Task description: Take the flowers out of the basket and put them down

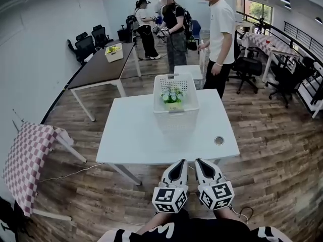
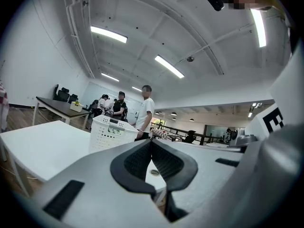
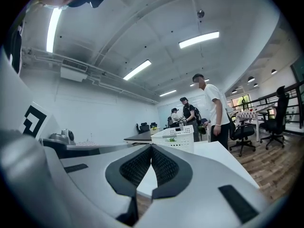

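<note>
The flowers (image 1: 172, 95) sit inside the white basket (image 1: 174, 118) on the table (image 1: 132, 135). Well short of the basket, past the table's near edge, the left gripper (image 1: 180, 163) and right gripper (image 1: 199, 162) are both clenched empty.

Head cam steep down, gripper cams level — all share basket (image 1: 175, 121).

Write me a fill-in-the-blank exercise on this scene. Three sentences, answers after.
The flowers lie in the basket, which stands on the ____ table.
The left gripper and the right gripper both have their jaws ____.
Each gripper holds ____.
Missing words: white; shut; nothing.
</note>
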{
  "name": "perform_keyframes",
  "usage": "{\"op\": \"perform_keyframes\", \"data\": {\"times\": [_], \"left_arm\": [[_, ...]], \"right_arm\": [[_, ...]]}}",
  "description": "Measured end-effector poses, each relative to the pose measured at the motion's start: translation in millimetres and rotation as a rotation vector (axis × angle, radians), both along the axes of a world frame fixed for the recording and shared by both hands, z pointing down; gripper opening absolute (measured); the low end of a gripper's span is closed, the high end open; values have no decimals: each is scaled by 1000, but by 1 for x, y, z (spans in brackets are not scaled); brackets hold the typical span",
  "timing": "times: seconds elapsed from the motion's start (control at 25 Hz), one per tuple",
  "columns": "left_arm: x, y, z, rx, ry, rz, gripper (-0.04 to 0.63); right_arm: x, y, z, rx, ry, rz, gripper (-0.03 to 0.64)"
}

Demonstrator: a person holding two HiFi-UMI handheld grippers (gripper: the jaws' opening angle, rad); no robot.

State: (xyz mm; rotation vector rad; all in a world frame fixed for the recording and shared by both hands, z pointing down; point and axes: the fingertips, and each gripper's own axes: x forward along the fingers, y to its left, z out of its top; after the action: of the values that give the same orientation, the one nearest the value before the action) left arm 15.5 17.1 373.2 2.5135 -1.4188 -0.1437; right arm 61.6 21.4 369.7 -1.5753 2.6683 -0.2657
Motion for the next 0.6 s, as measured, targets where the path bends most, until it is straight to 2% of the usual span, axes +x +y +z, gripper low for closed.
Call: {"op": "perform_keyframes", "data": {"times": [0.36,0.6], "left_arm": [[-32,-115,-16,17,-28,52,6],[-43,-148,-17,16,-16,73,6]], "right_arm": [[-36,-115,-11,8,-20,54,14],[-48,-148,-14,11,-20,83,14]]}}
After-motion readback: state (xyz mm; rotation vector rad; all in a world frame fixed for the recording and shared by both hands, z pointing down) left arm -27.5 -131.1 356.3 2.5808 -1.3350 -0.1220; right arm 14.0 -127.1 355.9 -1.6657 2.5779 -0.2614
